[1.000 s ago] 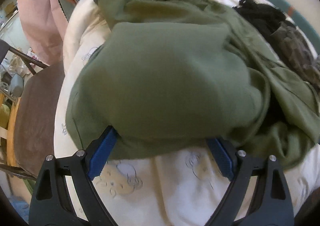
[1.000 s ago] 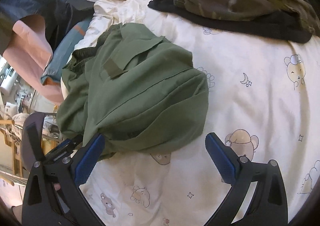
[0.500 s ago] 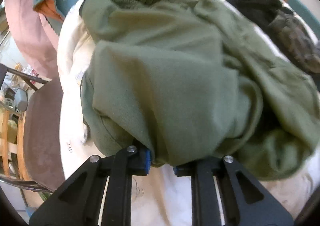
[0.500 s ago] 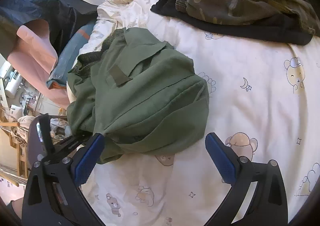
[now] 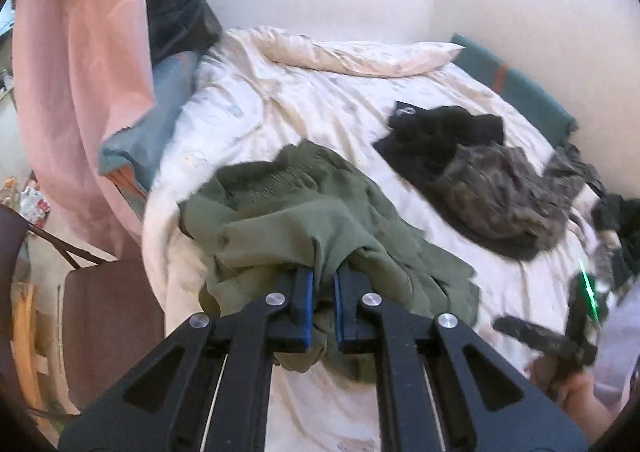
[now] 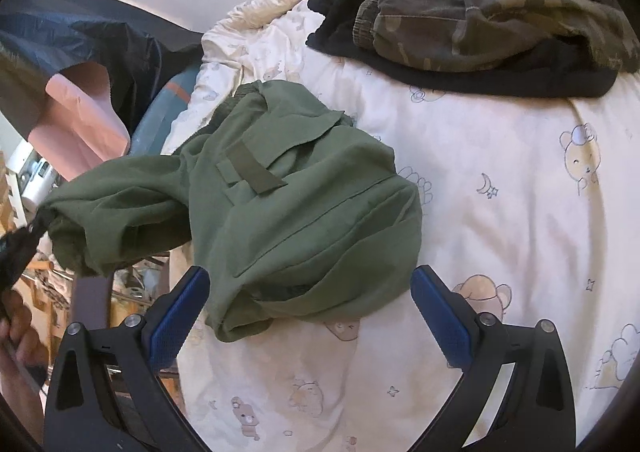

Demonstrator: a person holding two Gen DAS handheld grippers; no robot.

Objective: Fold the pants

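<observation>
On bear-print bedding (image 6: 520, 212), left gripper (image 5: 323, 292) fingers clamp the green pants (image 6: 304, 212) — right gripper (image 6: 310, 312) fingers spread wide, empty

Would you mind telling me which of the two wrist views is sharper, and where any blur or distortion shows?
Right wrist view: crisp, the green pants and the bedsheet bear prints read clearly, though fisheye bends the edges. Left wrist view: softer, the pants and camouflage garment smeared, the other gripper at lower right badly blurred.
</observation>
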